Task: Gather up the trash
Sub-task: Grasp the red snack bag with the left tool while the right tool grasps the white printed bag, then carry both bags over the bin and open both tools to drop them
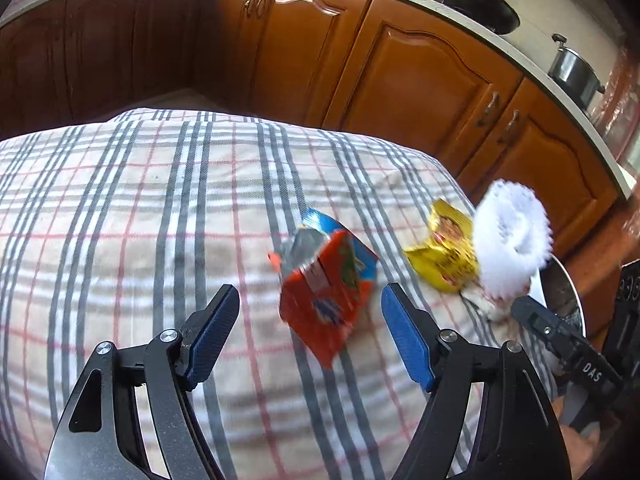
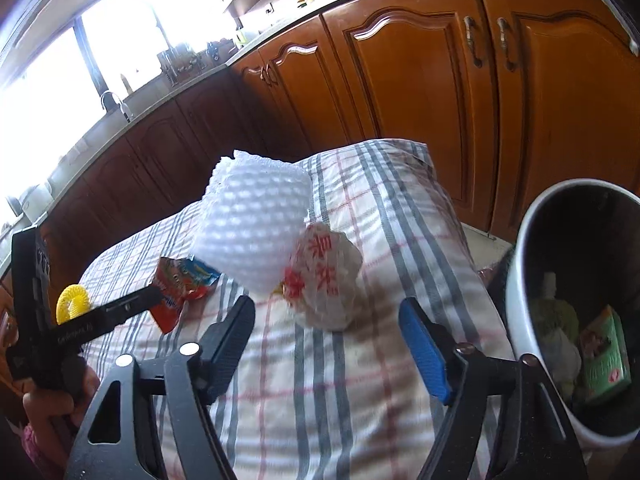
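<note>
The crumpled orange-and-blue foil snack wrapper (image 1: 326, 284) is seen lying on the cloth just ahead of the left tongs (image 1: 310, 326), set between the lines of their two blue-padded fingers but past the tips, so that nothing is pressed or held; the jaws stand wide apart and empty. Its long axis is judged to run obliquely, from the far blue end down toward the near orange corner, roughly along the reach of the tongs, not across it. The right tongs (image 2: 326, 334) are likewise spread and empty, and the crumpled white paper wad with red printing (image 2: 326, 280) is found directly ahead of them, just beyond the tips and a little toward the left finger. Touching it on its far side stands a white foam netting sleeve (image 2: 254, 224), and a crumpled yellow foil wrapper (image 1: 442, 254) lies close beside the sleeve. Each piece is thus nearer to its own hand: the orange wrapper to the left, the paper wad to the right. A white round bin (image 2: 520, 280) with a dark inside, already containing a green packet and other rubbish, is placed at the right edge, closest to the right hand. The things are carried by a table covered with a cream cloth checked in grey and red (image 1: 140, 220), soft and slightly rumpled. Behind it, brown wooden kitchen cabinets (image 1: 420, 80) under a pale worktop are seen, with dark pots on top and a bright window over a sink.
</note>
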`<state>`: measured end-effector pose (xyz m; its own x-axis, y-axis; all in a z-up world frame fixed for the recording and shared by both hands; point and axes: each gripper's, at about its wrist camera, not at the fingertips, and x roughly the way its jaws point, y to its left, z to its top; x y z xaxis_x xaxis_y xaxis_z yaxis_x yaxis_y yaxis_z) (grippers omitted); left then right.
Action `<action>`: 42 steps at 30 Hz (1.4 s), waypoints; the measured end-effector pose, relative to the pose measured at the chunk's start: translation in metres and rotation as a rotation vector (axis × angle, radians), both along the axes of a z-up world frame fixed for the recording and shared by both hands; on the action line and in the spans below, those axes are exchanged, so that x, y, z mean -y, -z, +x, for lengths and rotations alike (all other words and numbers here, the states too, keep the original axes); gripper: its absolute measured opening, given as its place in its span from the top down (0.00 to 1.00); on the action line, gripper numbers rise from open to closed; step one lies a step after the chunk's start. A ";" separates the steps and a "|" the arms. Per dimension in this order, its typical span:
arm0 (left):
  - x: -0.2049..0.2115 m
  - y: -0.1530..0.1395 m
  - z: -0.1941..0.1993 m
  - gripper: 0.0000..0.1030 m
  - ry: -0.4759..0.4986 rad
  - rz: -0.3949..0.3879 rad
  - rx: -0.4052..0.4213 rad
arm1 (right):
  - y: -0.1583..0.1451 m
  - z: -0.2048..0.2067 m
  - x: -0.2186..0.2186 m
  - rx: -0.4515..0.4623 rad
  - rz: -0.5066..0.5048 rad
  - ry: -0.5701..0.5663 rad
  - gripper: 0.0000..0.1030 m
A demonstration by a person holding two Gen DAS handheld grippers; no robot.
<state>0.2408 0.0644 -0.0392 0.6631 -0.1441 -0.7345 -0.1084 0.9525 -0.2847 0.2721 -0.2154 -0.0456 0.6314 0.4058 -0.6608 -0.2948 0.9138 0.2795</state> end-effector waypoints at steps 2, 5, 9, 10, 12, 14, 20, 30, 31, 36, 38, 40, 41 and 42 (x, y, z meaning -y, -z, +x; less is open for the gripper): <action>0.000 0.005 0.007 0.29 0.011 0.004 -0.012 | 0.004 0.007 -0.005 -0.013 -0.013 -0.015 0.46; 0.006 0.010 0.008 0.59 0.052 0.005 -0.023 | 0.008 0.010 -0.011 -0.032 -0.030 -0.034 0.67; 0.020 0.006 0.001 0.86 0.111 0.028 -0.005 | 0.004 -0.005 -0.014 -0.004 -0.038 -0.047 0.78; 0.023 0.004 -0.003 0.87 0.118 0.039 -0.002 | 0.002 -0.010 -0.014 -0.001 -0.033 -0.052 0.79; 0.028 0.001 -0.012 0.99 0.138 0.041 0.003 | 0.000 -0.021 -0.014 0.004 -0.028 -0.059 0.79; 0.031 -0.001 -0.025 0.99 0.150 0.029 0.009 | -0.002 -0.032 -0.012 0.009 -0.019 -0.063 0.79; 0.039 -0.009 -0.067 0.99 0.193 0.006 0.032 | -0.010 -0.064 0.002 0.025 0.008 -0.045 0.79; 0.075 -0.023 -0.106 0.99 0.310 -0.027 0.056 | -0.020 -0.096 0.040 0.047 0.027 0.035 0.79; 0.080 -0.024 -0.107 0.99 0.320 -0.027 0.057 | -0.020 -0.099 0.044 0.049 0.023 0.045 0.79; 0.105 -0.033 -0.105 0.99 0.373 -0.032 0.071 | -0.020 -0.108 0.067 0.051 0.026 0.094 0.79; 0.113 -0.035 -0.105 0.99 0.393 -0.032 0.074 | -0.021 -0.108 0.074 0.050 0.029 0.107 0.79; 0.121 -0.037 -0.103 0.99 0.411 -0.031 0.077 | -0.021 -0.110 0.084 0.051 0.029 0.127 0.79; 0.125 -0.037 -0.102 0.99 0.422 -0.031 0.077 | -0.021 -0.112 0.087 0.051 0.030 0.134 0.79; 0.130 -0.038 -0.101 0.99 0.431 -0.030 0.078 | -0.021 -0.113 0.093 0.051 0.033 0.146 0.79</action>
<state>0.1402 -0.0655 -0.0015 0.5908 -0.4401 -0.6762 0.3195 0.8972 -0.3048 0.1595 -0.3080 -0.0247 0.7179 0.3282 -0.6139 -0.1743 0.9385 0.2980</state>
